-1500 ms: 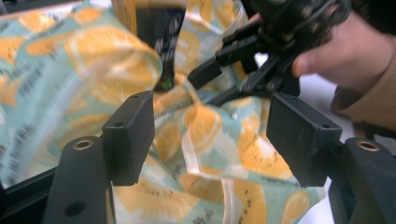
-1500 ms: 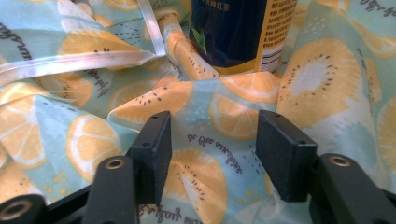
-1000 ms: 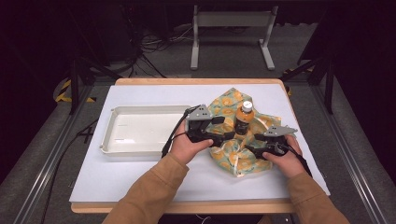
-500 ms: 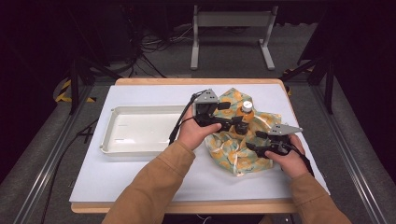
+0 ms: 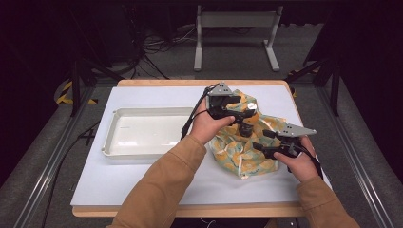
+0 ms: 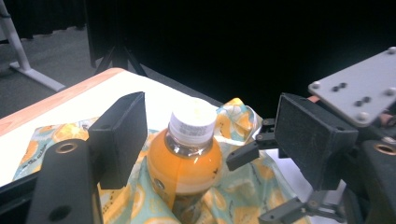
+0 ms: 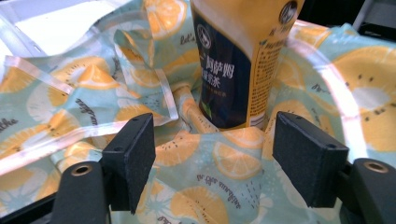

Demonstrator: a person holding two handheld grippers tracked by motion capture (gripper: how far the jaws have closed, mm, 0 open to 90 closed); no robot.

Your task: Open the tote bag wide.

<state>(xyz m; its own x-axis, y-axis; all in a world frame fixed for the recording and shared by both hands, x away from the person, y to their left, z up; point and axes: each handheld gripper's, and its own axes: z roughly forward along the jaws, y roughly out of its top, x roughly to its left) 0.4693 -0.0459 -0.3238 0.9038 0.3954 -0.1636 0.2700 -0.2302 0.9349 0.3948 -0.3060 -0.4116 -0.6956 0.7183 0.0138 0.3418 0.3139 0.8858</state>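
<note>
Orange tea fills the clear plastic bottle [image 6: 189, 163], which stands upright with its white cap [image 5: 252, 106] on, sunk into the middle of a crumpled lemon-print bag [image 5: 242, 152] toward the right half of the counter [image 5: 142, 175]. The bag's pale blue plastic, printed with lemon slices, bunches up around the bottle's base, and its dark blue label [image 7: 223, 70] shows in the right gripper view. The left gripper [image 5: 244, 115] is held up near the bottle's neck; in the left gripper view its black fingers [image 6: 119, 135] stand apart on either side of the bottle's shoulder, released and not pressing on it. The right gripper [image 5: 260, 145] sits lower, at the bag's right edge, pointing in toward the bottle; its fingers [image 7: 133, 156] are also spread wide, hovering just over the bag with the bottle's foot beyond them, gripping nothing. To the left of the bag lies a shallow white tray [image 5: 111, 149] on the counter's white sheet, well apart from the bottle.
</note>
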